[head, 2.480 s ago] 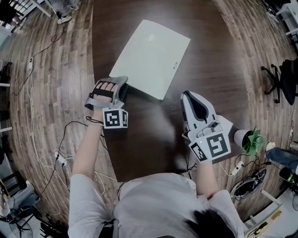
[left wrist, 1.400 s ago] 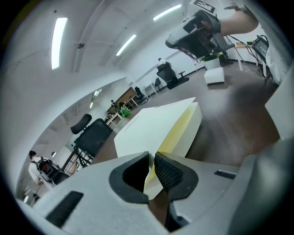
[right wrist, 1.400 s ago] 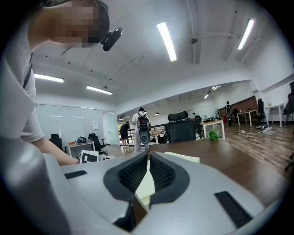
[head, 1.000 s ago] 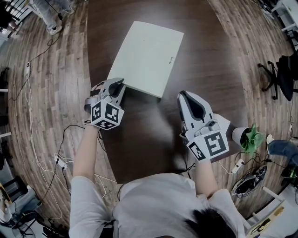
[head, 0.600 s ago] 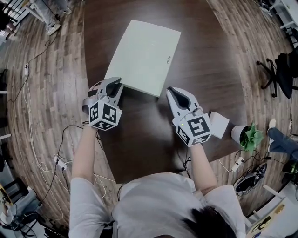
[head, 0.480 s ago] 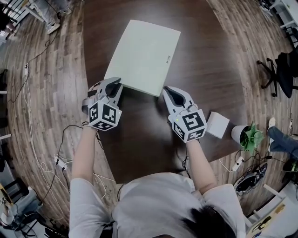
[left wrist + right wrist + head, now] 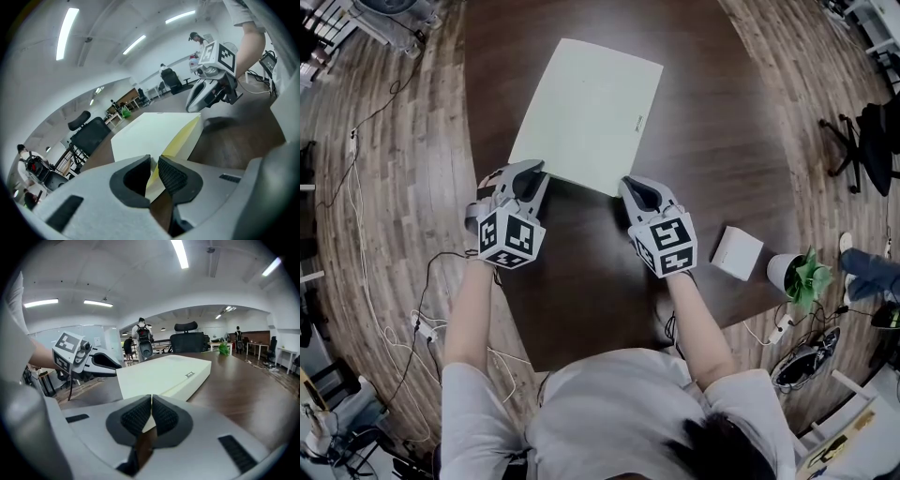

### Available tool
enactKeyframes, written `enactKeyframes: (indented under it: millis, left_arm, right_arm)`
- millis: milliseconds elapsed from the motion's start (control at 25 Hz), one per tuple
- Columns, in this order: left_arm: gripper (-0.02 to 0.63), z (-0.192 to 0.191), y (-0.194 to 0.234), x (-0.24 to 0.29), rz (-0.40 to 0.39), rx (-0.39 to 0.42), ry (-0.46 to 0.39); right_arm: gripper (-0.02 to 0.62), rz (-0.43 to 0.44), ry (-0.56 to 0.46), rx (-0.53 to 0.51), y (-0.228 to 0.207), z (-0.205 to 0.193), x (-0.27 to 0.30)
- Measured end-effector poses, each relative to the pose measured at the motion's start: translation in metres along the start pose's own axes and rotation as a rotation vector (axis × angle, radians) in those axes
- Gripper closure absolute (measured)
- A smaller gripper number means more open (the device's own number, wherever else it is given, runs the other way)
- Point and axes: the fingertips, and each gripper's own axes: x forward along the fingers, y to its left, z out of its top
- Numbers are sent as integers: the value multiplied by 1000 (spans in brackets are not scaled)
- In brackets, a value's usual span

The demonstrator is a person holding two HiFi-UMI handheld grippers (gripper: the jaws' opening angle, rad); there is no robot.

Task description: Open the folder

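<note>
The folder [image 7: 589,112] is lying flat on the table [image 7: 722,141], its long axis running away from the person and its near short edge facing both grippers. The left gripper [image 7: 528,178] is pinching the near-left corner and the right gripper [image 7: 635,187] the near-right, both clamped on pale sheet. The labelled thick edge seems to be on the right, so the left one is probably holding the free side.
</note>
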Motion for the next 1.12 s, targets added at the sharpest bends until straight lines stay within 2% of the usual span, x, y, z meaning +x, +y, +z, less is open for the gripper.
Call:
enactKeyframes:
  millis: [280, 600, 800, 1000, 1120]
  left_arm:
    - [566, 5, 7, -6, 16, -54, -35]
    - [566, 9, 11, -10, 37, -160, -71]
    - [577, 11, 43, -25, 123, -356, -145]
    - [580, -11, 64, -41, 171, -482, -144]
    - [581, -20, 73, -45, 207, -587, -159]
  right_arm:
    - [578, -5, 34, -7, 1, 0, 2]
    - [578, -14, 36, 5, 0, 0, 1]
    - [578, -14, 39, -2, -2, -1, 0]
    - [578, -22, 38, -5, 0, -1, 0]
    - [578, -21, 39, -6, 1, 0, 0]
